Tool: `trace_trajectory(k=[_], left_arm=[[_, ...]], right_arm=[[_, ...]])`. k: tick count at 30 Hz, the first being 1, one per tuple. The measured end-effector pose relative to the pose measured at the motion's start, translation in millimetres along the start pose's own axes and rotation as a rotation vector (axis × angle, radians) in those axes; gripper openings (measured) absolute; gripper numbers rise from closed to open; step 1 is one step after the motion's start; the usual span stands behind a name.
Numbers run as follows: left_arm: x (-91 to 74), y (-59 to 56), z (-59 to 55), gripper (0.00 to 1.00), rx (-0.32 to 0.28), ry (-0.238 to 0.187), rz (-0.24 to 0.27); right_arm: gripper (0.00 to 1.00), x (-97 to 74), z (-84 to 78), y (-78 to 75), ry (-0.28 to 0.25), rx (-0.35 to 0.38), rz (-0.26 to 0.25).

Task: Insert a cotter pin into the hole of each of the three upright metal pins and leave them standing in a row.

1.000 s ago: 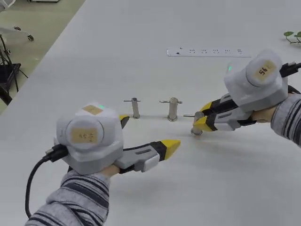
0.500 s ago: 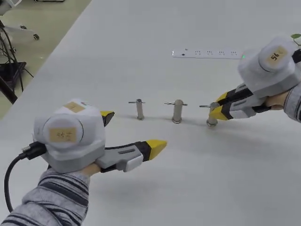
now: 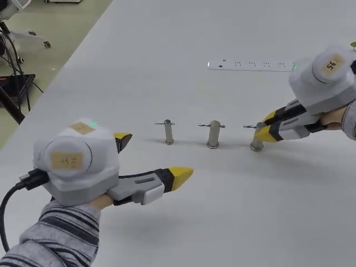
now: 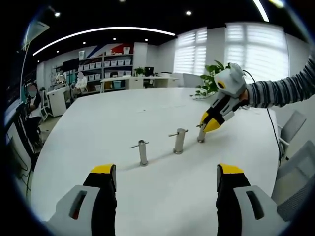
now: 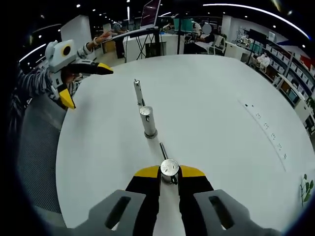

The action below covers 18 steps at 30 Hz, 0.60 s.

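1. The right gripper (image 3: 265,132), with black jaws tipped in yellow, is closed on the rightmost steel pin (image 3: 256,140), a short, upright, silver cylinder. In the right gripper view its round head (image 5: 170,167) is seen pinched between the jaw tips.
2. A second ago this pin was held nearer the person and close beside the middle steel pin (image 3: 213,134), out of line. It has since been carried outward. It now stands level with that pin and with the leftmost steel pin (image 3: 168,132), at much the same spacing.
3. A thin wire cotter pin (image 3: 248,127) is seen passing through the head of the held pin. A like cross-wire is carried by each of the other two.
4. The left gripper (image 3: 153,157) has been kept wide open with nothing in it. It is held above the white tabletop (image 3: 233,222), near the person and well apart from the row.
5. The row is judged to be complete. Only the release is thought to remain, and the jaws should be opened gently so that the pin is not tipped.
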<state>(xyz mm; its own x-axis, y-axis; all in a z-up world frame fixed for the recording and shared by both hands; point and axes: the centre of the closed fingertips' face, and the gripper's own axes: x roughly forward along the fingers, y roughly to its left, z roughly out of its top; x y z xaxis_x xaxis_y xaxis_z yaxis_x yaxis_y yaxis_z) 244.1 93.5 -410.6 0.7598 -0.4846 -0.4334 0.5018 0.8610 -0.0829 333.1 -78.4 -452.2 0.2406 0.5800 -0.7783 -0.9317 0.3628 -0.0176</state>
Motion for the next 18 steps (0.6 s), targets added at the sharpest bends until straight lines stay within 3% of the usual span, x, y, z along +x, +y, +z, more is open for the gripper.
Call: trace_trajectory(k=[8, 13, 18], left_arm=[[-1.1, 2.0, -1.5, 0.83, -0.005, 0.005, 0.001], [0.7, 0.5, -2.2, 0.84, 0.001, 0.011, -0.014], [2.6, 2.5, -0.2, 0.85, 0.011, 0.012, -0.02]], right_arm=[[0.08, -0.6, -2.3, 2.3, -0.004, -0.003, 0.034], [0.09, -0.7, -1.9, 4.3, -0.016, -0.044, 0.041], [0.24, -4.4, -1.0, 1.5, -0.042, -0.056, 0.008]])
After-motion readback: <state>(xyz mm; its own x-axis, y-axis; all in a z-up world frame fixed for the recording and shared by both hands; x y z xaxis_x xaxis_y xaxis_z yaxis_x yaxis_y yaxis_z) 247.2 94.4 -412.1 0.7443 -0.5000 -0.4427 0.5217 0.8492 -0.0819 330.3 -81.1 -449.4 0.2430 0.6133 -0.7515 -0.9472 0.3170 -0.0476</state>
